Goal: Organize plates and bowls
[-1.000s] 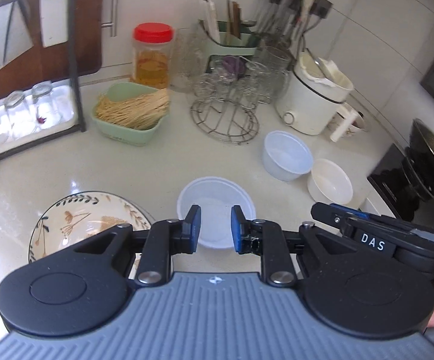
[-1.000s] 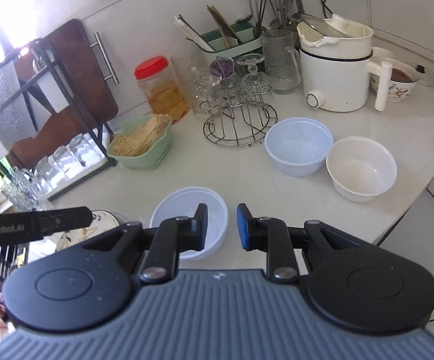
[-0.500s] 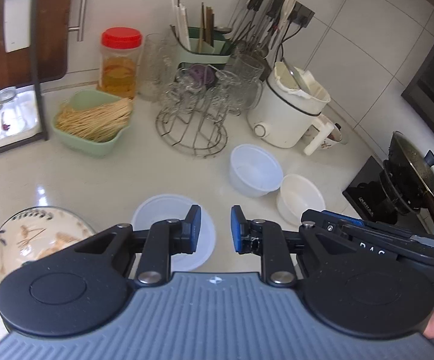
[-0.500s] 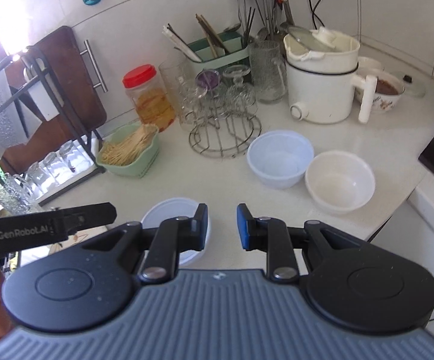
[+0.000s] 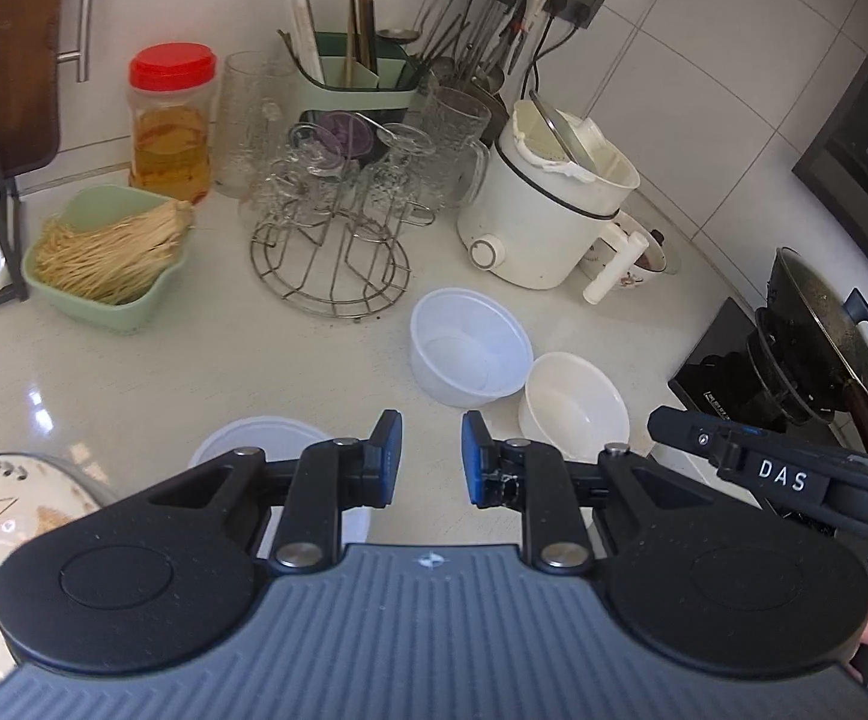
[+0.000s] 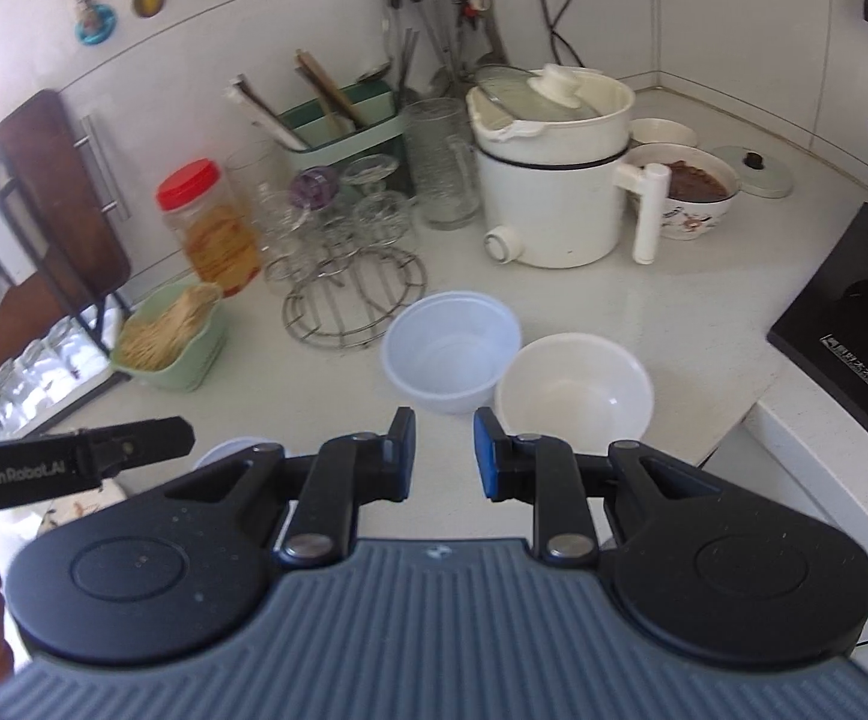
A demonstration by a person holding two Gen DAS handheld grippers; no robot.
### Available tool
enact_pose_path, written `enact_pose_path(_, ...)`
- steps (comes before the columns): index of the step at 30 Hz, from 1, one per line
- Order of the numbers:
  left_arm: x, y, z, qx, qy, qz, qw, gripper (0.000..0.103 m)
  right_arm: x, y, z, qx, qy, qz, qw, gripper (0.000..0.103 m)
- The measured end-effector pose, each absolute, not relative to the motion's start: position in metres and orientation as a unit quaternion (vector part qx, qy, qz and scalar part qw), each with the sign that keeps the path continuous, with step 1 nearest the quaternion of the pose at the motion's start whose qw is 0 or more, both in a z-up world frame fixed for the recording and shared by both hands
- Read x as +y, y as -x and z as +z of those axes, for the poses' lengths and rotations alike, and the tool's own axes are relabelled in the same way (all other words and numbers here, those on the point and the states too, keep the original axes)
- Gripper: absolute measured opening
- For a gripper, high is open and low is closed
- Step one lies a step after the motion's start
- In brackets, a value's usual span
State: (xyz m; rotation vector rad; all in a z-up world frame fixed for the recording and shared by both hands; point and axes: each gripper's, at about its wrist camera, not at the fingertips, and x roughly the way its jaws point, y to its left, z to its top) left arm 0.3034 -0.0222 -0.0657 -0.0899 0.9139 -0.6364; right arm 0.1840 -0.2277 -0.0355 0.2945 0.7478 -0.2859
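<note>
Although both tongs hang over the worktop [image 5: 206, 360], nothing looks sorted yet: every dish sits singly and none is stacked. The left tongs [image 5: 431, 456] stand narrowly parted and hold nothing; the right tongs [image 6: 444, 453] are likewise narrowly parted and empty. Just ahead of the right tongs, 2 bowls rest rim to rim, a translucent bowl [image 6: 452, 351] slightly to the left and a cream bowl [image 6: 575, 393] to the right, whether touching or just beside I cannot tell. Below and left of the left tongs lies a shallow white bowl [image 5: 257, 441], partly hidden by them, and further left a floral plate [image 5: 8, 516] sits at the frame edge. By my judgement all 4 pieces remain to be gathered, so the task is barely begun.
</note>
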Motion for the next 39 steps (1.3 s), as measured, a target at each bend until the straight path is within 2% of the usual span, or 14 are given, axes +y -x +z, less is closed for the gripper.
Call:
enact_pose_path(8,-0.058,-0.323,-0.069,0.427,0.028,-0.293,0.855,0.025,-0.258,-0.207,-0.041,0.362,-0.142,-0.135,0.912,0.026)
enact_pose_path(11,-0.072,-0.334,-0.075,0.431,0.03,-0.279,0.857,0.026,-0.263,-0.22,-0.04,0.355,-0.123,-0.118,0.919,0.039)
enact_pose_path(16,-0.093,-0.356,-0.094,0.448,0.033,-0.251,0.858,0.029,-0.284,-0.241,-0.048,0.352,-0.128,-0.085,0.923,0.037)
enact_pose_path(20,-0.106,-0.37,-0.113,0.454,0.042,-0.242,0.857,0.042,-0.305,-0.261,-0.066,0.362,-0.137,-0.087,0.918,0.037)
enact_pose_path(30,-0.132,-0.401,-0.162,0.465,0.094,-0.218,0.853,0.043,-0.326,-0.312,-0.119,0.385,-0.139,-0.076,0.909,0.037)
enact_pose_path(33,-0.14,-0.406,-0.172,0.464,0.083,-0.215,0.855,0.043,-0.32,-0.327,-0.13,0.389,-0.118,-0.067,0.911,0.037)
enact_pose_path(39,-0.14,-0.416,-0.179,0.471,0.076,-0.208,0.854,0.043,-0.331,-0.335,-0.147,0.394,-0.15,-0.077,0.903,0.037)
